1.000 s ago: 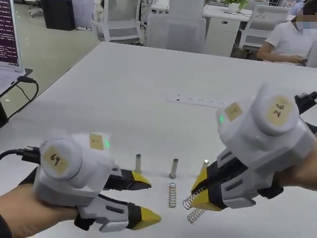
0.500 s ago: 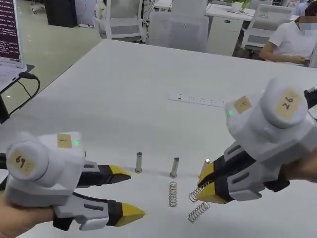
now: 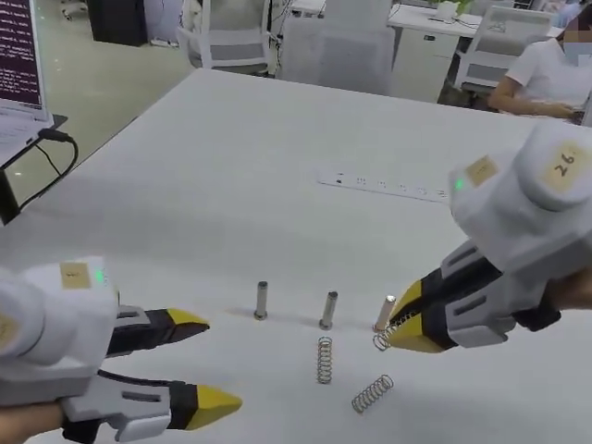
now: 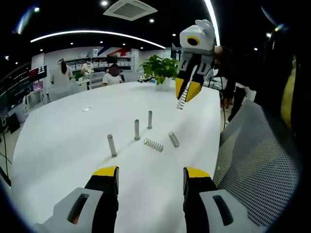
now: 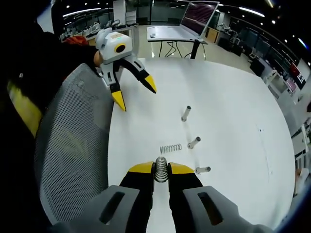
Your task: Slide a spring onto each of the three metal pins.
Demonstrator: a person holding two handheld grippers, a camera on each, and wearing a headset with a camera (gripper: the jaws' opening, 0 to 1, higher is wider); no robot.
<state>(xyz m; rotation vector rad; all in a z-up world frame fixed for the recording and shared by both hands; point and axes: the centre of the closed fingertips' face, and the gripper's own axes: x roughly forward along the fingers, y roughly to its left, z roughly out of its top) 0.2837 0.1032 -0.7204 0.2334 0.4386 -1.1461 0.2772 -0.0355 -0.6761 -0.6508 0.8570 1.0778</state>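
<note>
- Spring is being pinched between the right gripper's closed jaws, just beside the pin nearest it.
- Left gripper is hovering wide open, holding nothing.
- Ahead of the left gripper, three pins are standing on the desk, two loose springs lying beside them.

The worktop is plain white; the left hand-held gripper and the right hand-held gripper both have white bodies, black jaws and yellow tips; the right one carries a tan label with a dark 26; the three pins are dull silver-grey; the held spring and the loose springs are bright silver coils; the chair back is grey mesh.
</note>
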